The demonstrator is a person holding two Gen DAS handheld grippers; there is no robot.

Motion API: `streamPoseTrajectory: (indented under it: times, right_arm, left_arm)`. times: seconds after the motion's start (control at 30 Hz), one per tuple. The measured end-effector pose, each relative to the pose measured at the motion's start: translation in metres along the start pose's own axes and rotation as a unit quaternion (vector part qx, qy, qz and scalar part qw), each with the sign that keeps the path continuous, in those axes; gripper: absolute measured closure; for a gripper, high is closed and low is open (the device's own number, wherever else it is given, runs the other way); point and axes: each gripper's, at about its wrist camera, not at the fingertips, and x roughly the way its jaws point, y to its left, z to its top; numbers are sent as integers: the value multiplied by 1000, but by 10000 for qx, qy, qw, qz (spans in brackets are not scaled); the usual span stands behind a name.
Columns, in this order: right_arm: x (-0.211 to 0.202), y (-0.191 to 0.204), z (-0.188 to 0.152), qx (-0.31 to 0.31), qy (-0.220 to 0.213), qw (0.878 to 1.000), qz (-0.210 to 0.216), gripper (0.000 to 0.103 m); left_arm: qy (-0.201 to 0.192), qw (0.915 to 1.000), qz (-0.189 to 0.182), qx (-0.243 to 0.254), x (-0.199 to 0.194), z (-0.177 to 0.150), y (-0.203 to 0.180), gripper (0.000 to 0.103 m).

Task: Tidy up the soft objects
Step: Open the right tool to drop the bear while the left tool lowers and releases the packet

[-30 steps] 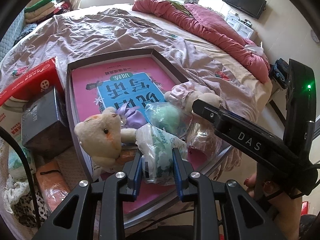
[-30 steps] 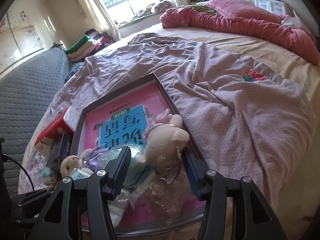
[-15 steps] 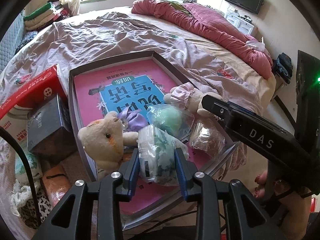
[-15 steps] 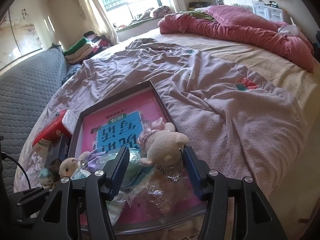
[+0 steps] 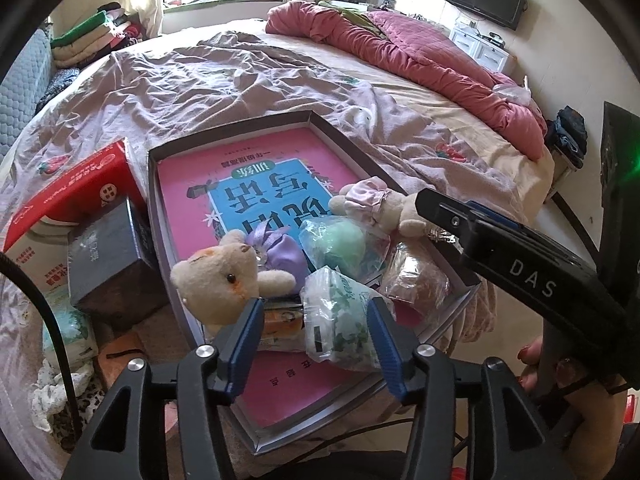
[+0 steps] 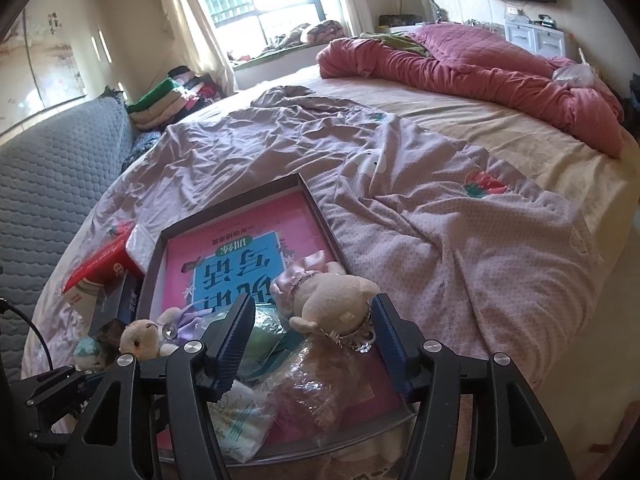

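A grey tray [image 5: 228, 146] lined with a pink book lies on the bed and holds the soft things. My left gripper [image 5: 316, 332] hovers over its near end with jaws opening. A green-and-white bagged bundle [image 5: 340, 320] lies between them, against the right finger and apart from the left. My right gripper [image 6: 312, 332] is also opening. A beige bear in a pink bonnet [image 6: 336, 304] sits between its fingers, close to the right one. A cream bear [image 5: 220, 276], purple pouch [image 5: 280, 252], bagged green ball [image 5: 340, 240] and bagged brown item [image 5: 416, 276] rest in the tray.
A red carton [image 5: 80, 192] and a dark box [image 5: 108, 256] stand left of the tray, above loose cloth bits. A rumpled lilac sheet [image 6: 440, 220] covers the bed, and a red quilt [image 5: 420, 52] lies at the far side. A person's hand [image 5: 560, 380] holds the right gripper.
The left jaws have spread away from the bagged bundle they were pinching. The right jaws have widened a little around the bonnet bear. Both views have drawn back slightly.
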Motion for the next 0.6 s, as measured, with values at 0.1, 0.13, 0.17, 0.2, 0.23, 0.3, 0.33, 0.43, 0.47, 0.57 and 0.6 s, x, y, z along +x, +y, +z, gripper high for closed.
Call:
streamPoseTrajectory:
  times: [0.1, 0.13, 0.17, 0.2, 0.23, 0.3, 0.33, 0.43, 0.47, 0.57, 0.6]
  right_arm:
    - [-3, 1, 1, -31, -36, 10000, 9, 39]
    - [-4, 2, 1, -48, -40, 10000, 9, 39]
    - [-5, 3, 1, -67, -41, 10000, 12, 39]
    - [-6, 5, 1, -102, -45, 9999, 11, 39]
    - [-7, 6, 1, -139, -65, 9999, 5, 39]
    - [-10, 8, 1, -185, -93, 9998, 18, 39]
    - [-12, 9, 1, -197, -108, 9997, 17, 39]
    - [-16, 12, 2, -231, -144, 9996, 27, 37]
    - [-18, 13, 2, -241, -170, 9996, 32, 36]
    - [-22, 14, 3, -229, -248, 9994, 86, 33]
    - [-23, 14, 4, -227, -253, 9994, 101, 33]
  left_arm:
    - [-36, 10000, 52, 17, -4, 0, 1, 46]
    - [-49, 9999, 97, 26, -6, 0, 1, 44]
    - [-52, 9999, 127, 34, -7, 0, 1, 42]
    - [-72, 9998, 153, 55, -9, -1, 0, 42]
    - [-92, 9998, 164, 68, -11, -1, 0, 41]
    - [-135, 9996, 210, 88, -15, -2, -1, 41]
    - [-151, 9996, 228, 90, -17, -2, -1, 39]
    - [-231, 9991, 351, 42, -25, -3, 2, 36]
    - [-250, 9989, 390, 20, -27, -3, 3, 36]
    - [-309, 9985, 451, -76, -36, -3, 9, 34]
    - [-309, 9984, 459, -92, -38, -4, 10, 33]
